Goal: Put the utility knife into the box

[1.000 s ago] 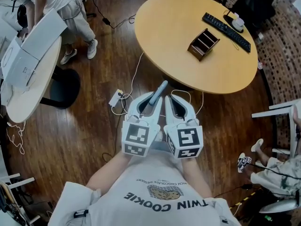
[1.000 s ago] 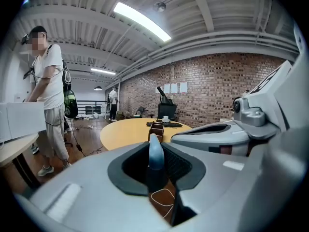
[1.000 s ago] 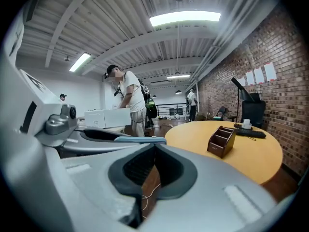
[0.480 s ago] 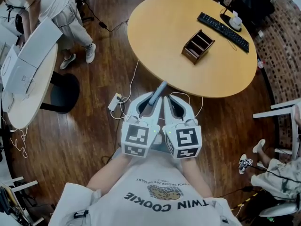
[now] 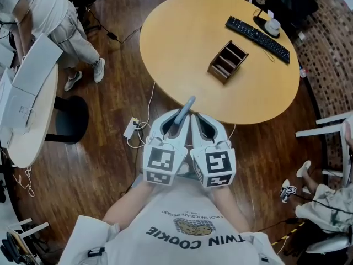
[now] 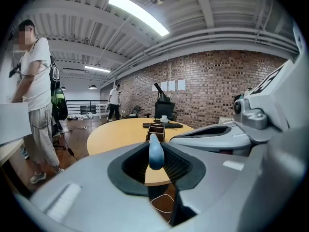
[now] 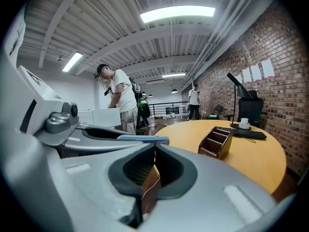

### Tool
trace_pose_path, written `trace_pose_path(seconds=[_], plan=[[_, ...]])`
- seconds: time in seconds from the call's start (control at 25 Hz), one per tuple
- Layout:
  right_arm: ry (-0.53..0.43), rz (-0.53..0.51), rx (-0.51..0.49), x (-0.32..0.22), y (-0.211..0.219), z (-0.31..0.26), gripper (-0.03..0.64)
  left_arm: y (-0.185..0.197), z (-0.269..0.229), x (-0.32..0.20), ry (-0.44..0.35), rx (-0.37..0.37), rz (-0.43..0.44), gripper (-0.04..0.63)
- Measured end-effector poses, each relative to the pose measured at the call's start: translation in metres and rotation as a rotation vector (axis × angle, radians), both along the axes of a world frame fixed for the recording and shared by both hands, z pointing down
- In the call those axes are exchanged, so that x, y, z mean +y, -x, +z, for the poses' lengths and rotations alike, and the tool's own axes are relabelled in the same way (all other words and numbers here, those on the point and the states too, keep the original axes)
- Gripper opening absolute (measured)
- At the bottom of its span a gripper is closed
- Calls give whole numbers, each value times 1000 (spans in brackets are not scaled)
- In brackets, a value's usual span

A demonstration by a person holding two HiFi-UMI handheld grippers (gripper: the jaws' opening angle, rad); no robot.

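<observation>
A blue-grey utility knife point(image 5: 182, 114) sticks forward out of my left gripper point(image 5: 175, 121), whose jaws are shut on its handle. In the left gripper view the knife point(image 6: 155, 151) stands upright between the black pads. My right gripper point(image 5: 204, 121) sits right beside the left one, shut with nothing in it point(image 7: 154, 151). Both are held close to the person's chest, over the floor just short of the table edge. The brown wooden box point(image 5: 227, 62) with several compartments stands on the round table point(image 5: 176, 37), ahead and to the right. It also shows in both gripper views point(image 6: 155, 129) point(image 7: 216, 142).
A black keyboard point(image 5: 257, 31) and a small white object point(image 5: 271, 24) lie behind the box. A power strip point(image 5: 132, 128) and cables lie on the wood floor. At the left is another table with white boxes point(image 5: 25, 93) and a standing person point(image 5: 52, 15).
The round table and the box have slid left and a little nearer in the head view. Both grippers keep the same pose, the knife still in the left one.
</observation>
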State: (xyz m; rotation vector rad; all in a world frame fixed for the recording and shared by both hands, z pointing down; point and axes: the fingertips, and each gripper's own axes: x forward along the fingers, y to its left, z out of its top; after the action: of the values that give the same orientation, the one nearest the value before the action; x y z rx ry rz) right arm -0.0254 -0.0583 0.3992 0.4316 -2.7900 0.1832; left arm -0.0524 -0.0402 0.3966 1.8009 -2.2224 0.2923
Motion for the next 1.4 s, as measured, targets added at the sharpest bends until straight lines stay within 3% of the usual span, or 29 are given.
trace_pose_path(seconds=[0.44,0.84,1.4], plan=[[-9,144,54,-64,52,0,3,53,3,-68,26,16,163,74],[-19,340,114,-103,80,8,3,78,17,-117,68,-20,421,74],[-46,576,166,-145,60,12,3,71,39,-170,153,-193,743,74]])
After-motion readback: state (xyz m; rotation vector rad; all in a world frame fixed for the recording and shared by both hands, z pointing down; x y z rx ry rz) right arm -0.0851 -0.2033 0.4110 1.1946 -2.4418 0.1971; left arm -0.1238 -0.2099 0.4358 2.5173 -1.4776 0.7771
